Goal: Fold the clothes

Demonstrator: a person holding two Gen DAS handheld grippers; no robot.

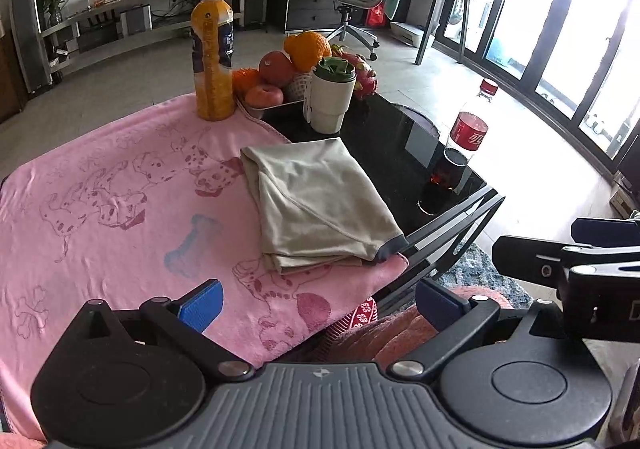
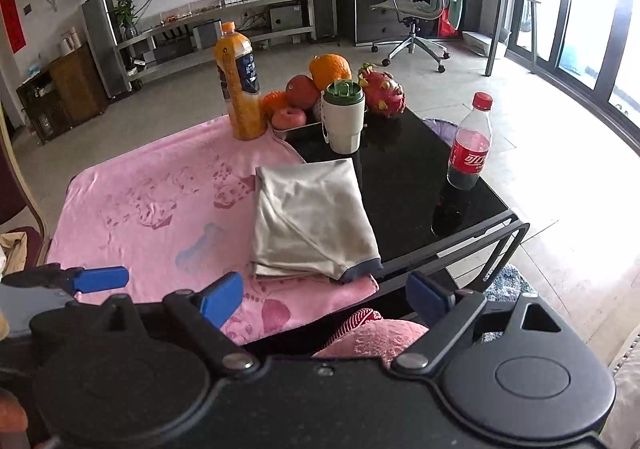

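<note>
We hold both grippers back from the table, near its front edge, and neither one touches any cloth. Our left gripper (image 1: 320, 305) has its blue pads spread wide with nothing between them; the left pad hangs over the pink blanket (image 1: 120, 209) and the right pad sits off the table's corner. Our right gripper (image 2: 326, 297) is likewise spread wide and holding nothing.

The folded beige garment (image 2: 312, 217) lies flat at about 12 o'clock from the right gripper, a neat rectangle with a dark hem at its near right corner. In the left wrist view the same garment (image 1: 320, 201) sits at 12 o'clock as well. It rests partly on the pink blanket and partly on the black tabletop (image 2: 404, 185), straddling the blanket's right edge.

Beyond the garment, at 12 o'clock, stands a white cup with a green lid (image 2: 343, 121), upright on the black surface. At 11 o'clock an orange juice bottle (image 2: 238, 89) stands on the far edge of the blanket. Between them is a tray of fruit (image 2: 316, 89), with a pink dragon fruit (image 2: 382, 91) just to the right of the cup. At 1 o'clock a cola bottle (image 2: 472, 145) stands upright near the table's right edge, well apart from the garment.

In the right wrist view, part of our left gripper shows at 9 o'clock.
</note>
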